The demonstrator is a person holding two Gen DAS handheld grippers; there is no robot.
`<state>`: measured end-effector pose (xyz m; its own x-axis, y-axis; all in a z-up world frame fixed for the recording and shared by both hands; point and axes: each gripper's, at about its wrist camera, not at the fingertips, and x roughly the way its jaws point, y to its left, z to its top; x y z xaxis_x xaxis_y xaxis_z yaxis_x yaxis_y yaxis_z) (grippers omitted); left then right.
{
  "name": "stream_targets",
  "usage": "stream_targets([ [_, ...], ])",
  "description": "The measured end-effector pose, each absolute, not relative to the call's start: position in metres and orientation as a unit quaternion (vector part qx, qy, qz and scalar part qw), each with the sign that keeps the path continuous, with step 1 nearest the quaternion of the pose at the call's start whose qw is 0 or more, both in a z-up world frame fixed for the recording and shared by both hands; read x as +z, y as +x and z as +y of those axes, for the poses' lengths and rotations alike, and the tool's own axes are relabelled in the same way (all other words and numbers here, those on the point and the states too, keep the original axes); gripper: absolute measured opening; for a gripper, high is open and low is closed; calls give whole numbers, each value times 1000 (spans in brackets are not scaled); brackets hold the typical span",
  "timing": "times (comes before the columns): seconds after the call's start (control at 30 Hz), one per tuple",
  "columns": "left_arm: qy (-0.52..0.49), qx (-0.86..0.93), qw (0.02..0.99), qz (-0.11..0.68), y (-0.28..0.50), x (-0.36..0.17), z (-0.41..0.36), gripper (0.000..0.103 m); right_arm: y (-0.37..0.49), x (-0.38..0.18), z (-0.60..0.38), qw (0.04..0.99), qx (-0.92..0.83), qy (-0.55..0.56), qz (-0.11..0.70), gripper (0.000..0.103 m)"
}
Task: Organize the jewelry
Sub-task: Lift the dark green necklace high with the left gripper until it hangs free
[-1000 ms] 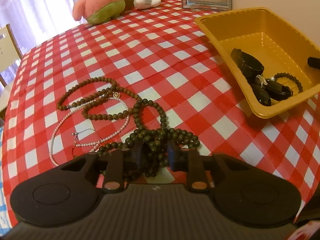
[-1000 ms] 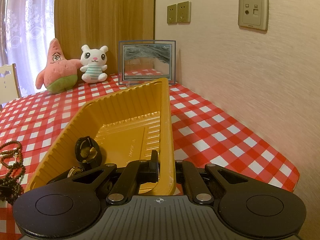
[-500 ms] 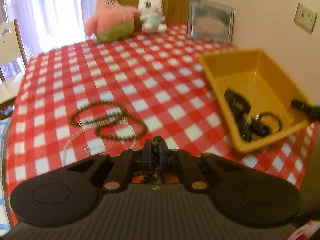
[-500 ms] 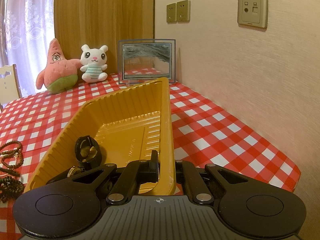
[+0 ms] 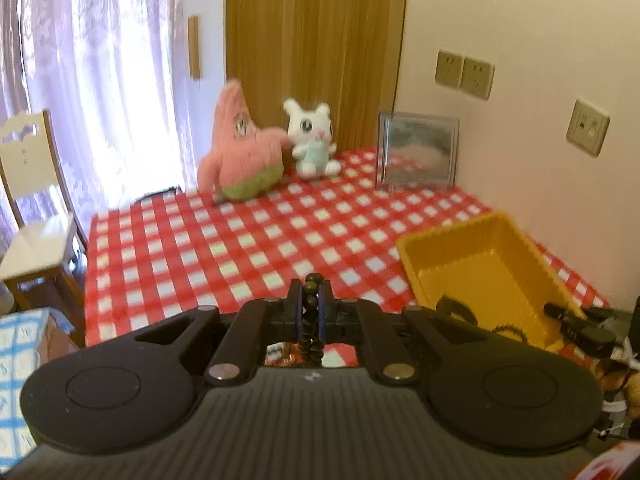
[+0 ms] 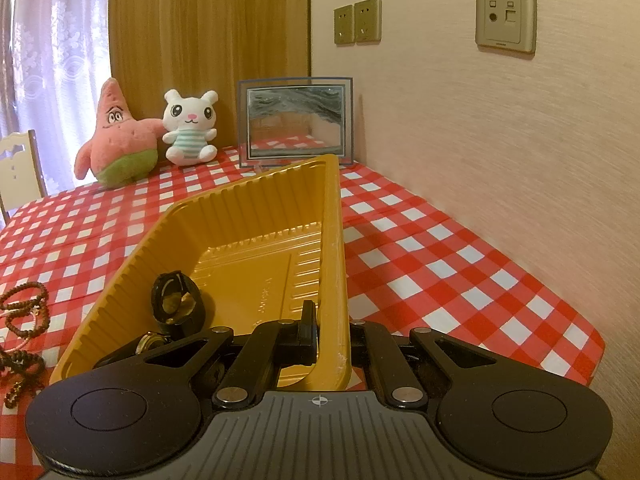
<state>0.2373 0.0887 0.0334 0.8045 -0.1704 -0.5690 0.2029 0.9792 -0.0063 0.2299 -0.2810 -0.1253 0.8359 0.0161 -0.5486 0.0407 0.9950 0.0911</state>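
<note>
My left gripper (image 5: 310,304) is shut on a dark bead necklace (image 5: 311,294), lifted above the table; its beads hang below between the fingers. My right gripper (image 6: 330,334) is shut on the near wall of the yellow tray (image 6: 334,240). The tray also shows in the left wrist view (image 5: 476,272), to the right of the left gripper. It holds a black watch (image 6: 176,300) and a small bead bracelet (image 5: 508,330). More dark bead strands (image 6: 24,308) and a pearl string lie on the checked cloth left of the tray.
A pink star plush (image 6: 116,140), a white bunny plush (image 6: 190,128) and a glass picture frame (image 6: 296,120) stand at the table's far edge. A wall runs along the right side. A white chair (image 5: 32,216) stands left of the table.
My left gripper closed on the dark bead necklace and rose from the table, tilting up toward the room. The right gripper and the tray have not moved.
</note>
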Motion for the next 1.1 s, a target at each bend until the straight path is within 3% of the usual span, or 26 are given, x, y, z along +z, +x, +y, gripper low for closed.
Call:
stream_targets([
  [0.47, 24, -106, 967, 230, 239, 133, 106, 6, 229, -125, -280, 957, -6, 50, 286, 4],
  [1.1, 45, -134, 973, 185, 234, 181, 94, 6, 229, -124, -280, 957, -6, 50, 287, 4],
])
